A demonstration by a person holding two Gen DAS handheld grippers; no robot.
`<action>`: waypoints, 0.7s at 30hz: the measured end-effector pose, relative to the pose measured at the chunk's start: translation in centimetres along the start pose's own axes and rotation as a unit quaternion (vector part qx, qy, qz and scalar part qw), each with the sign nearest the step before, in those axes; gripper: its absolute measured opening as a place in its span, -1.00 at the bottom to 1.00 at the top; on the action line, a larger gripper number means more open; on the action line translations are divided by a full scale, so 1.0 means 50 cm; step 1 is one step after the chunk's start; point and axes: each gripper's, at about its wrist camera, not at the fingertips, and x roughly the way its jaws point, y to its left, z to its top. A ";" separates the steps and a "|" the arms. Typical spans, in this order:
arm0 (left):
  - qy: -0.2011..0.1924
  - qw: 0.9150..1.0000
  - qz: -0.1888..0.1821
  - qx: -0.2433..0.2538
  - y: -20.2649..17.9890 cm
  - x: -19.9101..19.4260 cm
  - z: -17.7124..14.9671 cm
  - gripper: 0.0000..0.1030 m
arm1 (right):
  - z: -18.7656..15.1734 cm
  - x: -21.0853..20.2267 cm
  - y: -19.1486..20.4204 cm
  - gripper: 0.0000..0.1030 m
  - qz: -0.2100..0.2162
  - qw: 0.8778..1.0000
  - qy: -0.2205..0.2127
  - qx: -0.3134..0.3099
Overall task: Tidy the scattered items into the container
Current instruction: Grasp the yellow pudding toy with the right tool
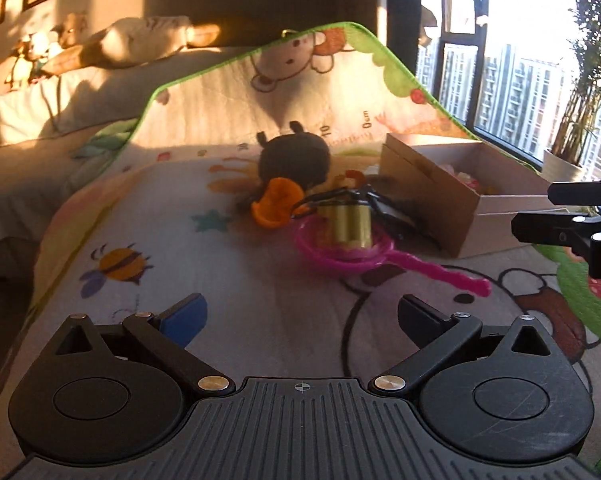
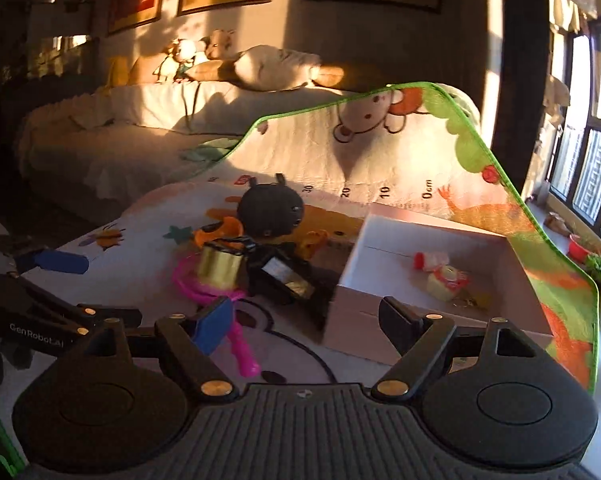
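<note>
A cardboard box (image 2: 364,248) stands on the cartoon play mat, with small toys (image 2: 446,278) inside; it also shows in the left wrist view (image 1: 428,184). Left of it lies a pile: a black round plush (image 1: 294,156), an orange piece (image 1: 276,202), a gold battery pack (image 1: 350,224) with black wires, a black block (image 2: 284,276) and a pink ring toy with a handle (image 1: 380,266). My left gripper (image 1: 300,316) is open and empty, short of the pile. My right gripper (image 2: 306,318) is open and empty, before the box's near corner.
The mat (image 1: 228,112) bends up at the back against a bed (image 2: 112,128) with pillows and plush toys. Windows and potted plants (image 1: 580,92) are at the right. The right gripper shows at the right edge of the left wrist view (image 1: 580,224).
</note>
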 end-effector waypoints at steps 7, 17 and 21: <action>-0.025 0.999 0.012 -0.030 0.040 -0.013 -0.023 1.00 | 0.035 0.091 0.073 -0.31 0.034 0.999 0.038 0.002; -0.021 0.998 -0.027 -0.048 0.050 0.001 -0.039 1.00 | 0.079 0.237 0.116 -0.08 0.052 0.995 0.076 0.026; -0.025 0.998 -0.031 -0.039 0.042 -0.001 -0.041 1.00 | 0.087 0.233 0.121 -0.25 0.060 0.995 0.071 0.021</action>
